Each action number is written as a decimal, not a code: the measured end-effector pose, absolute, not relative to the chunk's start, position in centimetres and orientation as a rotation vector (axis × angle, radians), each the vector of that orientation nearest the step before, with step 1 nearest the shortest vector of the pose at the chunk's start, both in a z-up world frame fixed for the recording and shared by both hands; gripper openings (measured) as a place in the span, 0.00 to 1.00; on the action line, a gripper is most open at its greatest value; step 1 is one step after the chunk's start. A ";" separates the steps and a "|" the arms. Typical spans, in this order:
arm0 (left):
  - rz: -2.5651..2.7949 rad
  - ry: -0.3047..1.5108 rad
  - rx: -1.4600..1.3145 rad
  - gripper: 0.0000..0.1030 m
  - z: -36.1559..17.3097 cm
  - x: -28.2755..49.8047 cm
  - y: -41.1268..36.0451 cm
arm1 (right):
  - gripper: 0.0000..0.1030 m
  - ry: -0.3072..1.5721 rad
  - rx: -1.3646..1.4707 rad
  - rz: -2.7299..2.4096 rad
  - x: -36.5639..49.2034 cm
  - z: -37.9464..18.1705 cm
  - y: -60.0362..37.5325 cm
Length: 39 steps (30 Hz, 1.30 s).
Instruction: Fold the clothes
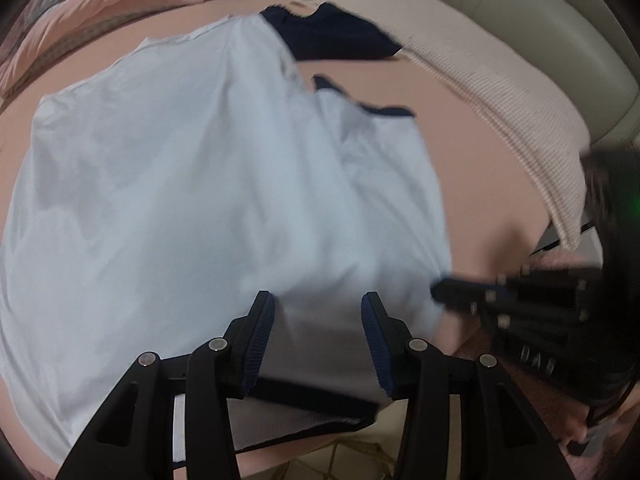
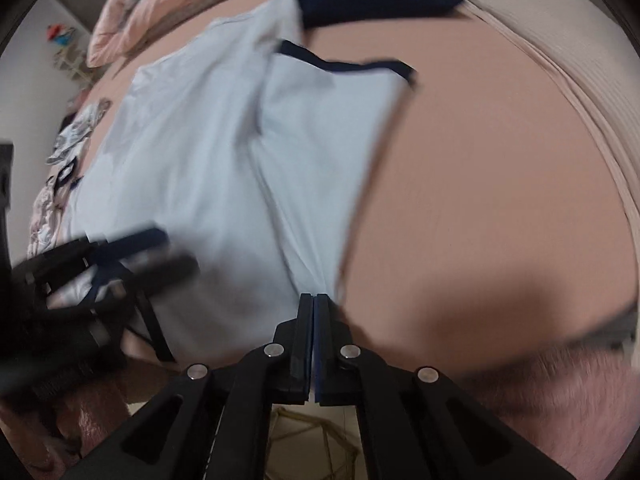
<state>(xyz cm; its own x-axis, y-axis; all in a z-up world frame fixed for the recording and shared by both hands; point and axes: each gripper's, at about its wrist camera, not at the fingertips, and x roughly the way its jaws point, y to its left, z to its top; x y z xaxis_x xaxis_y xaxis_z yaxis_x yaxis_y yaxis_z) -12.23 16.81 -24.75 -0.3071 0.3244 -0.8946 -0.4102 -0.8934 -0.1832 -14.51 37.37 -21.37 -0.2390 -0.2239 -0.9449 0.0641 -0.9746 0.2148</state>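
A pale blue T-shirt (image 1: 192, 184) with navy trim lies spread on a pink bed sheet (image 1: 472, 168); it also shows in the right wrist view (image 2: 224, 152). One side is folded over, with a navy-edged sleeve (image 2: 344, 68) on top. My left gripper (image 1: 318, 300) is open, its fingers astride the shirt's near edge. My right gripper (image 2: 314, 298) is shut on the shirt's near edge at the fold. The right gripper shows blurred in the left wrist view (image 1: 440, 290). The left gripper shows blurred in the right wrist view (image 2: 168, 252).
A dark navy garment (image 1: 336, 36) lies at the far side of the bed. A cream blanket (image 1: 480, 64) runs along the right edge, a pink duvet (image 1: 104, 4) at the far left. Several small clothes (image 2: 76, 136) lie left of the shirt.
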 end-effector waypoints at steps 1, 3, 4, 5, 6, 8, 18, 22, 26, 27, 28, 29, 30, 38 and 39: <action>2.231 0.122 -1.486 0.41 -24.7 -12.4 17.1 | 0.00 -0.164 1.818 -2.340 -14.2 -21.1 37.2; 2.237 0.163 -1.492 0.41 -25.0 -12.9 17.8 | 0.00 -0.123 1.805 -2.370 -14.0 -20.3 36.9; 2.227 0.170 -1.516 0.41 -25.7 -13.1 17.9 | 0.01 -0.124 1.772 -2.395 -14.3 -19.8 36.8; 2.215 0.174 -1.542 0.41 -26.5 -13.3 17.9 | 0.01 -0.125 1.738 -2.419 -14.5 -19.2 36.6; 2.211 0.170 -1.540 0.41 -26.7 -13.2 17.7 | 0.01 -0.125 1.704 -2.442 -14.8 -18.7 36.5; 2.197 0.145 -1.553 0.41 -27.0 -12.9 17.2 | 0.02 -0.174 1.649 -2.441 -16.0 -18.0 36.1; 2.155 0.051 -1.556 0.41 -26.6 -13.2 15.0 | 0.12 -0.051 1.757 -2.369 -17.9 -20.1 36.9; 2.144 0.009 -1.561 0.42 -26.2 -14.0 15.0 | 0.13 -0.154 1.825 -2.371 -16.6 -19.5 39.6; 2.197 -0.070 -1.521 0.42 -25.0 -15.0 14.3 | 0.17 -0.231 1.710 -2.442 -17.7 -17.0 40.4; 2.215 -0.083 -1.494 0.42 -24.6 -15.3 14.2 | 0.21 -0.256 1.680 -2.466 -18.5 -16.6 40.6; 2.225 -0.096 -1.472 0.42 -24.2 -15.7 14.2 | 0.32 -0.309 1.673 -2.460 -19.4 -16.7 40.8; 2.227 -0.099 -1.466 0.42 -24.0 -16.1 14.3 | 0.39 -0.375 1.669 -2.440 -20.3 -16.9 41.0; 2.228 -0.101 -1.461 0.42 -23.8 -16.5 14.4 | 0.47 -0.460 1.665 -2.408 -21.0 -17.3 41.3; 2.240 -0.161 -1.475 0.42 -24.4 -17.1 13.4 | 0.01 -0.667 1.612 -2.342 -21.6 -19.8 41.1; 2.245 -0.171 -1.476 0.42 -24.5 -17.1 13.1 | 0.01 -0.646 1.574 -2.343 -21.6 -19.6 40.8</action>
